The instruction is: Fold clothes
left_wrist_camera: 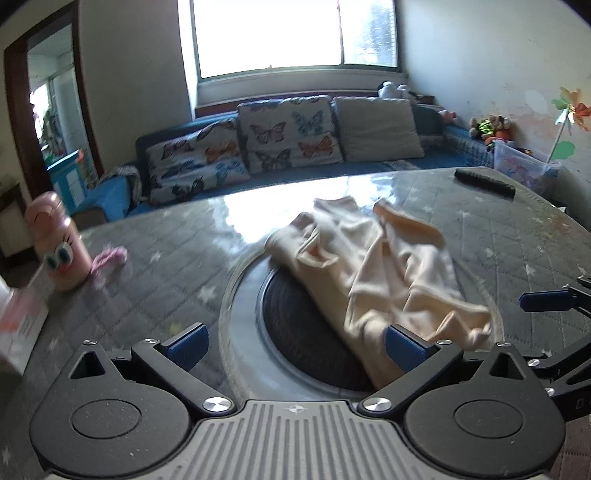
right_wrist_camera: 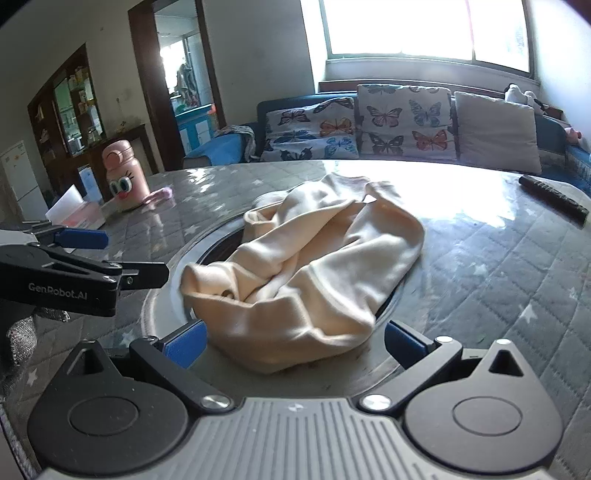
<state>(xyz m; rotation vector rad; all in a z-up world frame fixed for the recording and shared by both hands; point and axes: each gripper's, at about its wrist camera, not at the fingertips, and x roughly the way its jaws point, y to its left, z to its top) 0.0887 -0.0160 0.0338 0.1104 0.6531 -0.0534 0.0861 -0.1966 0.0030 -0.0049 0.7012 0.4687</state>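
while the cream garment (right_wrist_camera: 303, 273) lies crumpled mid-table over the round inset, both the left gripper (left_wrist_camera: 295, 345) and right gripper (right_wrist_camera: 293, 341) sit spread wide, empty. flatten first; probably grab the near hem corners, though folds hide them.

place: home living room | evidence: sofa (right_wrist_camera: 229, 144), butterfly cushions (right_wrist_camera: 406, 114), window (left_wrist_camera: 295, 33), plush toys (left_wrist_camera: 491, 127)
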